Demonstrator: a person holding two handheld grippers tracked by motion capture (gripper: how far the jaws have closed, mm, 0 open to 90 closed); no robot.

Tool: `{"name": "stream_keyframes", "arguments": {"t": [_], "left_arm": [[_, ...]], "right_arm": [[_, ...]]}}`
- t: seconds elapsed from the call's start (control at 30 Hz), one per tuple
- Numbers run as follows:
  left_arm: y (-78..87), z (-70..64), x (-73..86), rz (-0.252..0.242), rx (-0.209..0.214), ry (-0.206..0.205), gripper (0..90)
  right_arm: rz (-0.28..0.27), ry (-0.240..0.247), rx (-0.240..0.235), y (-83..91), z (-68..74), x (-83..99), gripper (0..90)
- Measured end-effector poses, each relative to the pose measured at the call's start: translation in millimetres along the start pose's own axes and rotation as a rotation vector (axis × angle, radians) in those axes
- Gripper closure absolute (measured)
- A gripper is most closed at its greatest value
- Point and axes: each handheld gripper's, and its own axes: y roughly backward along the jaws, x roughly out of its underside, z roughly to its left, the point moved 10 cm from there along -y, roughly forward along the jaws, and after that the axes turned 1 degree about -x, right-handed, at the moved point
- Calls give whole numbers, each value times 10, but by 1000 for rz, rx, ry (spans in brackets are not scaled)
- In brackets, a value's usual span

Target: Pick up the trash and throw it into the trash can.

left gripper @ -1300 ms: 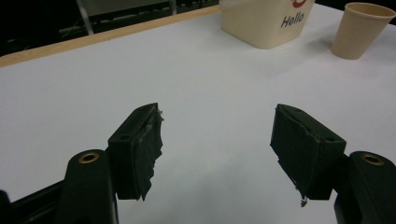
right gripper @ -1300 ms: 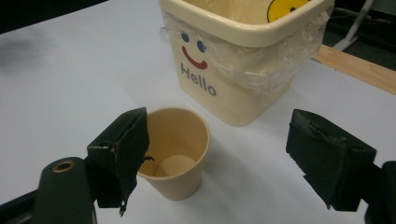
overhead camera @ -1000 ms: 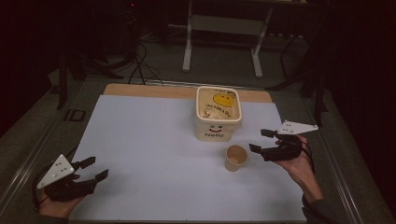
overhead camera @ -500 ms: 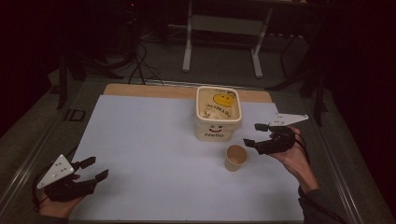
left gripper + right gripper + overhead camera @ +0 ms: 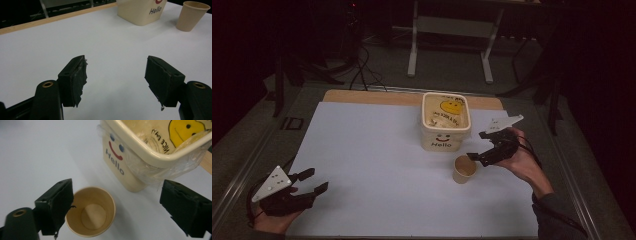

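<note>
An empty tan paper cup (image 5: 464, 169) stands upright on the white sheet, just in front of a cream tub (image 5: 445, 122) marked "Hello" with a smiley face. The tub is lined with clear plastic. My right gripper (image 5: 478, 145) hovers open just right of and above the cup. In the right gripper view, the cup (image 5: 91, 215) sits by the left jaw and the tub (image 5: 135, 157) rises ahead, with the right gripper (image 5: 120, 207) holding nothing. My left gripper (image 5: 314, 180) rests open and empty at the near left corner. In the left gripper view, its jaws (image 5: 120, 80) stand wide over bare sheet.
The white sheet (image 5: 372, 150) covers a wooden tabletop (image 5: 377, 96) whose edge shows at the back. A metal stand (image 5: 447, 40) and cables lie on the dark floor beyond. In the left gripper view, the cup (image 5: 193, 15) and tub (image 5: 142, 11) stand far off.
My right gripper has moved left and slightly away from the person, closing in on the cup and tub. The left gripper has stayed put.
</note>
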Motion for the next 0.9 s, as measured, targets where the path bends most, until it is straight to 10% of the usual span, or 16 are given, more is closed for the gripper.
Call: {"name": "stream_keyframes", "arguments": {"t": [0.9], "left_arm": [[2,-2,6,0,2,1,333]], "right_arm": [[259,115,-55,-177,95,57,94]]}}
